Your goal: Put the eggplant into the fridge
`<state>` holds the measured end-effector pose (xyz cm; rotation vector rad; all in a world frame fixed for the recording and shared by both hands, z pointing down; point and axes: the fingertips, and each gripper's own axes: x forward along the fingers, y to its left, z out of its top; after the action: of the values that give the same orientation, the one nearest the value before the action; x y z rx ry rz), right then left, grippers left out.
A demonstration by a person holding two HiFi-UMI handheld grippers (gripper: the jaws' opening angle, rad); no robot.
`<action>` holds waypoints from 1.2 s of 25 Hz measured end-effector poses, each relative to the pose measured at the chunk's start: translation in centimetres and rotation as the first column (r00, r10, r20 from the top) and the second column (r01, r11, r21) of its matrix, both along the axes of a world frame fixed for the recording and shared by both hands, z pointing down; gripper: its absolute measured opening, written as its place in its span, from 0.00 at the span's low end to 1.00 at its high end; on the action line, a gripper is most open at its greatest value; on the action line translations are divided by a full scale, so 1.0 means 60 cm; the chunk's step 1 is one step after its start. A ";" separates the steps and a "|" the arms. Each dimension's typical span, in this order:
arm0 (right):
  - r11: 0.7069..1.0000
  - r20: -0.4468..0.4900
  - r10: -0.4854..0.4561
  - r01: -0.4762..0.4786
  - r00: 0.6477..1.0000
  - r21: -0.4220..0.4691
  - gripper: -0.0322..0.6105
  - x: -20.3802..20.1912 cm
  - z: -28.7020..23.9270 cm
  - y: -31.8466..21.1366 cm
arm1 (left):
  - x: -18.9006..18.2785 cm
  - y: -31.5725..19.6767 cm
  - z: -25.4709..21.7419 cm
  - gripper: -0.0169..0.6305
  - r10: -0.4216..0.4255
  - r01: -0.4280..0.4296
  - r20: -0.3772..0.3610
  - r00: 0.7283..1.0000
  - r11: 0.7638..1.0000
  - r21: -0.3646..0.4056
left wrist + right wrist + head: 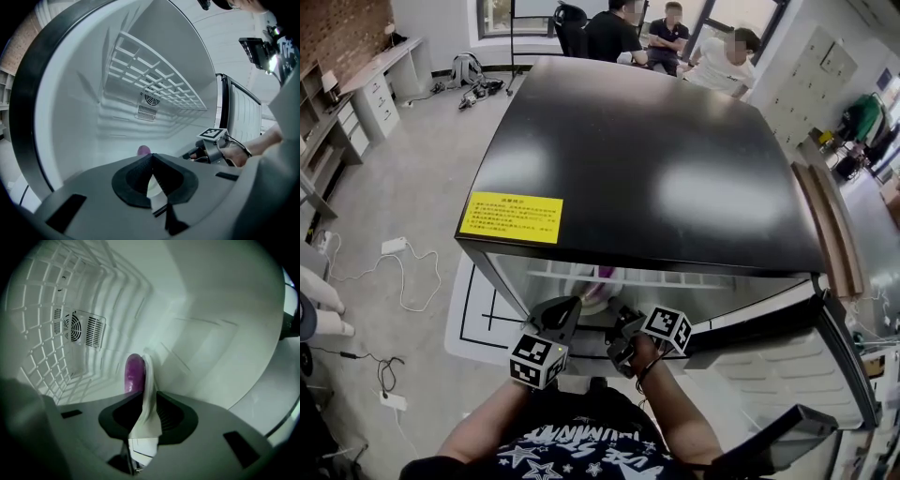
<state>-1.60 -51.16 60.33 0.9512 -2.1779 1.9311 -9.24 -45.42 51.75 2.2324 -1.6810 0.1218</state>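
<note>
Resting on a white plate (149,394), the purple eggplant (133,373) is inside the fridge (656,159), in the open space under the white wire shelf (42,310). Your right gripper (146,401) has its fingers pinched on the near rim of that plate, which its own view shows edge-on with the eggplant just past the jaws. The slotted fan vent (79,329) sits on the back wall beyond.

Your left gripper (151,159) is just beside it at the fridge mouth. Its fingers are pressed together at the tips with nothing between them, and only a sliver of the eggplant (144,150) shows over them. From that side you can see your right gripper (206,150) and its marker cube reaching in next to the open door (239,112).

From your head view, both grippers, left (567,309) and right (626,326), point into the opening under the glossy black top, which carries a yellow label (511,217) near its front left corner. Cables (403,272) lie on the floor to the left, and three people (666,37) sit well beyond the fridge.
</note>
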 end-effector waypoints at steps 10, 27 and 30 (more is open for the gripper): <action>0.993 0.097 0.082 -0.090 0.992 0.074 0.16 0.005 -0.038 0.022 | 0.009 0.012 -0.004 0.04 0.131 -0.131 -0.021 0.991 0.991 0.011; 0.974 0.182 0.140 -0.168 0.973 0.149 0.10 0.031 -0.075 0.063 | 0.048 0.013 -0.006 0.04 0.253 -0.251 -0.051 0.966 0.967 0.040; 0.970 0.182 0.141 -0.172 0.973 0.171 0.10 0.044 -0.077 0.075 | 0.055 0.019 -0.004 0.04 0.256 -0.255 -0.042 0.966 0.966 0.039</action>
<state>1.04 -46.68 55.69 1.0534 -2.4863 1.9679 -5.97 -44.29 51.51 2.4487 -1.3738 0.1035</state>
